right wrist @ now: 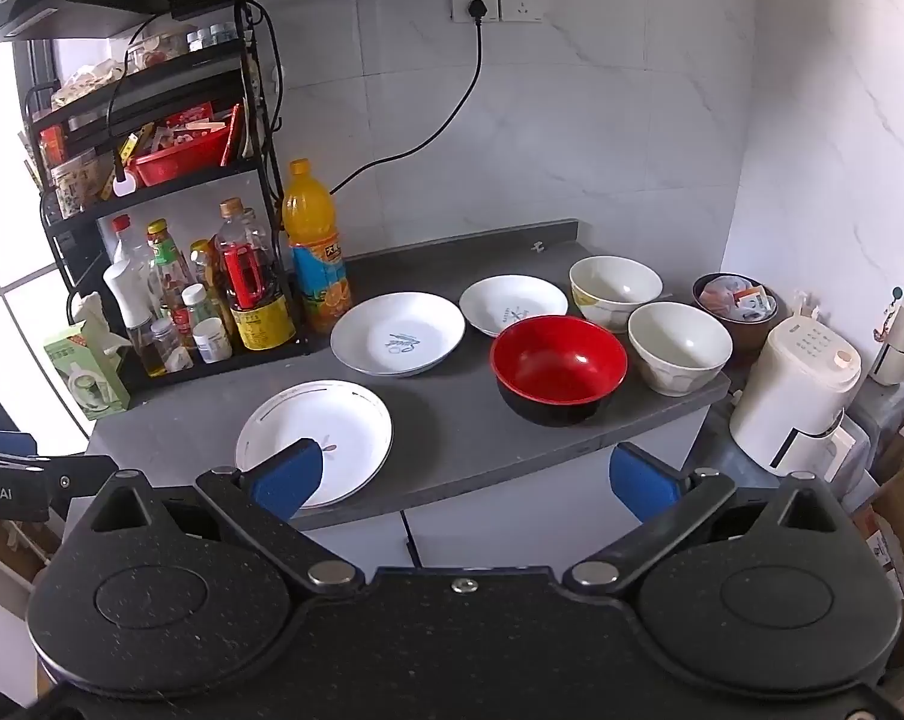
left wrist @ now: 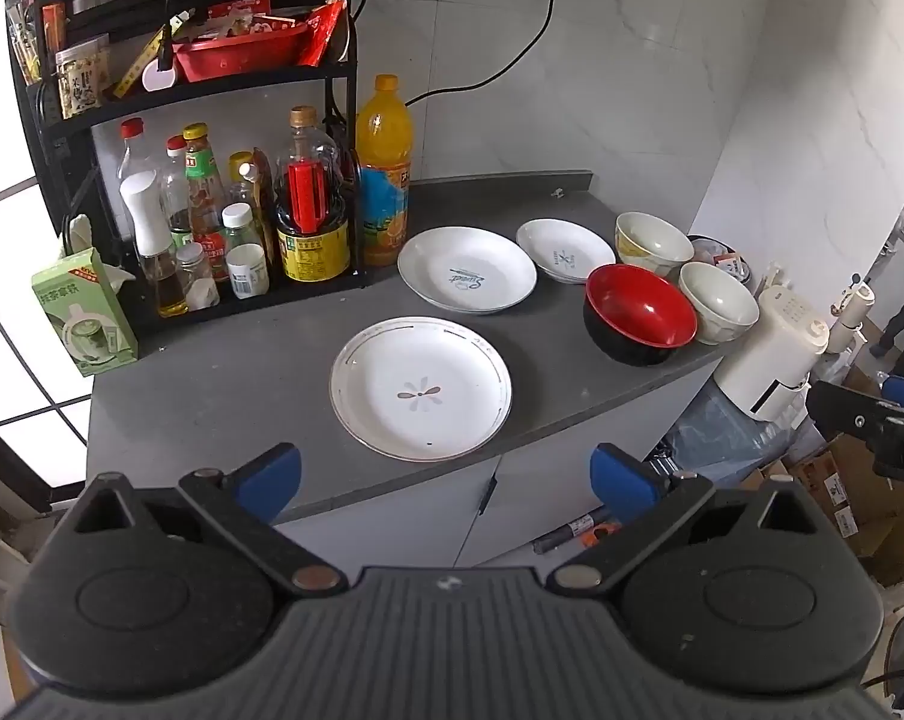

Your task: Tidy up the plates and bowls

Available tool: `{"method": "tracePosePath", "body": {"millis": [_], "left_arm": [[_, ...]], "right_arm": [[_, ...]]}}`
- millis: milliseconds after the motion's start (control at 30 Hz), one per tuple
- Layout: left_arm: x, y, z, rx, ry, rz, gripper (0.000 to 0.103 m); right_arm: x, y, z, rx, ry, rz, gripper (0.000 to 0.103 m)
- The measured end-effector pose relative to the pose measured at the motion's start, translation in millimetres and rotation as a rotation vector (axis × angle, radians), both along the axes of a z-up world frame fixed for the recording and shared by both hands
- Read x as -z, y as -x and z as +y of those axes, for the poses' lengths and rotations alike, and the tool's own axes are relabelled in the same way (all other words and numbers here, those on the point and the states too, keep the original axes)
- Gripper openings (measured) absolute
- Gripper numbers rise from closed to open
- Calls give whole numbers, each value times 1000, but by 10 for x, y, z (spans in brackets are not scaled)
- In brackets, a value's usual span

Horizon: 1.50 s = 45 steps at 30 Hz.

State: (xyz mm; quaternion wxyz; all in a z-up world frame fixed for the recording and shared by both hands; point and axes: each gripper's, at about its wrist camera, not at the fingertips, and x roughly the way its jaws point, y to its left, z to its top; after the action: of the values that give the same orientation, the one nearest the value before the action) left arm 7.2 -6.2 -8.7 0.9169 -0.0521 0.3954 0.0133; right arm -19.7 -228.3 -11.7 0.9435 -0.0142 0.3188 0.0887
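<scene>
Three plates (right wrist: 314, 441) and three bowls (right wrist: 558, 369) (one red) sit before both grippers' released jaws.

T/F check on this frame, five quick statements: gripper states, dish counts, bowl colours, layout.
1. Both the left gripper and the right gripper are open and empty. True.
2. The red bowl is stacked inside a white bowl. False: it sits on its own on the counter.
3. Three white plates lie on the counter. True: the flower plate, the middle plate and the far plate.
4. The orange juice bottle lies on its side. False: it stands upright.
5. All the bowls are red. False: two are white.
</scene>
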Motion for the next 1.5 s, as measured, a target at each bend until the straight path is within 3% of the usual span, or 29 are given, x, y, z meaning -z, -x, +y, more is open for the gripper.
{"method": "tracePosePath", "body": {"millis": [1500], "left_arm": [[7,-121,48,-29,26,18,102]], "right_arm": [[106,-86,-117,34,-6,11,103]]}}
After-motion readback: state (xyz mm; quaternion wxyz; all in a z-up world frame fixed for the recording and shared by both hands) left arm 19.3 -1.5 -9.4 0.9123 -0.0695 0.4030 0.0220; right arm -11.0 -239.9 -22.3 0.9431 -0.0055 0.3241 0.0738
